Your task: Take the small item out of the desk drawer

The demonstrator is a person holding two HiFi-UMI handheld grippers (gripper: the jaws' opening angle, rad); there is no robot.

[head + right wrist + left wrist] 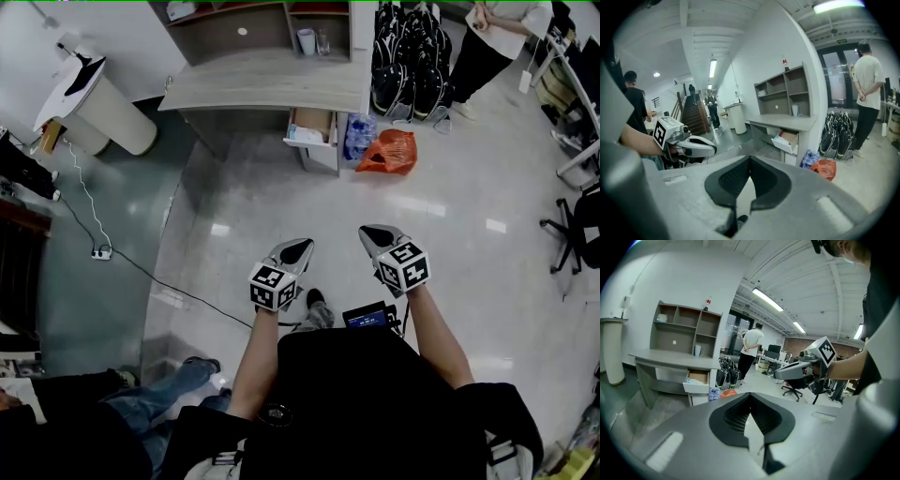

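Observation:
The grey desk (262, 84) stands far ahead across the floor, with its drawer (309, 131) pulled open at the right end. The drawer (697, 378) (787, 139) holds pale and bluish things; I cannot make out a single small item. My left gripper (298, 248) and right gripper (370, 232) are held side by side in mid-air over the shiny floor, both pointing toward the desk and well short of it. Each is shut with nothing between its jaws. The left gripper view shows the right gripper (797, 370), and the right gripper view shows the left gripper (696, 146).
An orange plastic bag (387, 153) and a pack of blue bottles (357, 134) lie on the floor right of the drawer. Black backpacks (408, 56) and a standing person (497, 37) are behind. A white cylinder (103, 108), a floor cable (101, 251) and an office chair (577, 234) flank the path.

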